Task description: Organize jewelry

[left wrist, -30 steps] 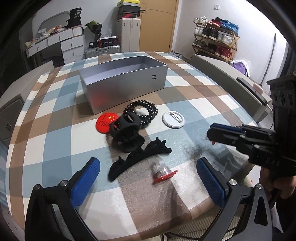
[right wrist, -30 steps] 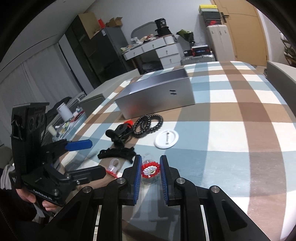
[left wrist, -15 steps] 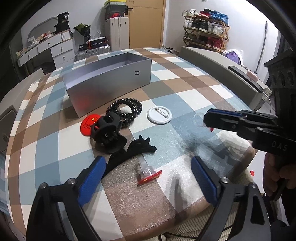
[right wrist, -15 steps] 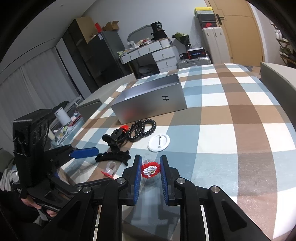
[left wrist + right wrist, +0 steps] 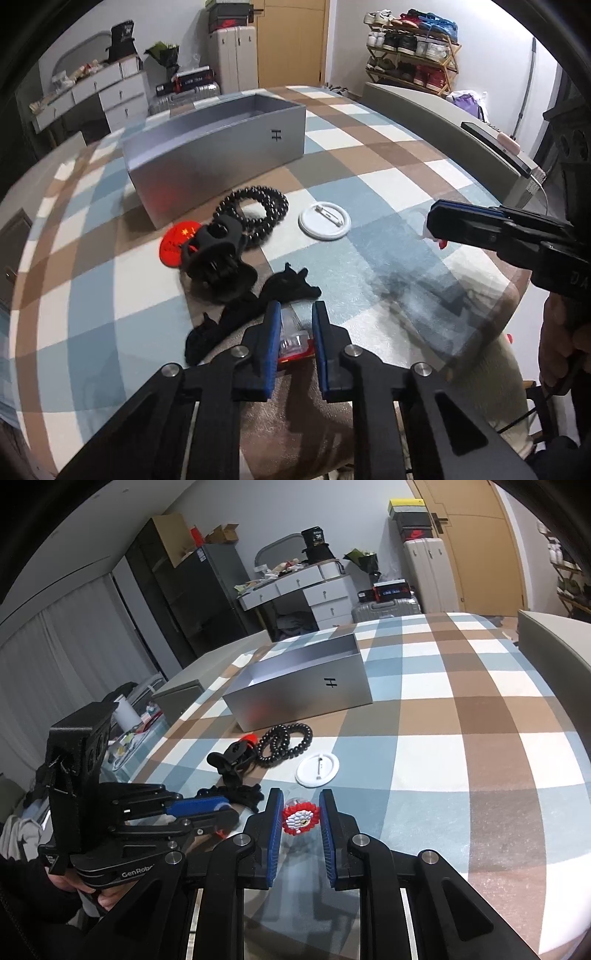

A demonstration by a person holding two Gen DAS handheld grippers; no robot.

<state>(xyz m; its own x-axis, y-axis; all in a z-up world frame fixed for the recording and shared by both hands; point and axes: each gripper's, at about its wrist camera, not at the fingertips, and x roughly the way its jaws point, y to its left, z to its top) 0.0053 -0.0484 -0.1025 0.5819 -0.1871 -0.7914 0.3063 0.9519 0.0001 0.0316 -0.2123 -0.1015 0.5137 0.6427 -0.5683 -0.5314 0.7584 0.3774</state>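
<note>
- The left gripper [image 5: 294, 338] had just been closing on a small clear-and-red brooch [image 5: 291, 343] at the near edge of the checked table [image 5: 388, 236]; its blue pads now pressed the piece from both sides, still down on the cloth.
- The right gripper [image 5: 302, 821] was closed on a red-and-white flower pin [image 5: 301, 819], which it held clear of the table.
- The grey box [image 5: 221, 155], open-topped, stood at the far side, well apart from both grippers.
- A bead bracelet [image 5: 258, 210], a white badge [image 5: 324, 226], a red badge [image 5: 175, 243], a black claw clip [image 5: 218, 266] and a second black clip [image 5: 255, 314] lay between, not yet sorted.
- The step in hand looked to be the pickup of the brooch.
- Next, likely, a lift straight up, clear of the black clip just to its left, then a carry over the clutter to the box, with release above its open top.
</note>
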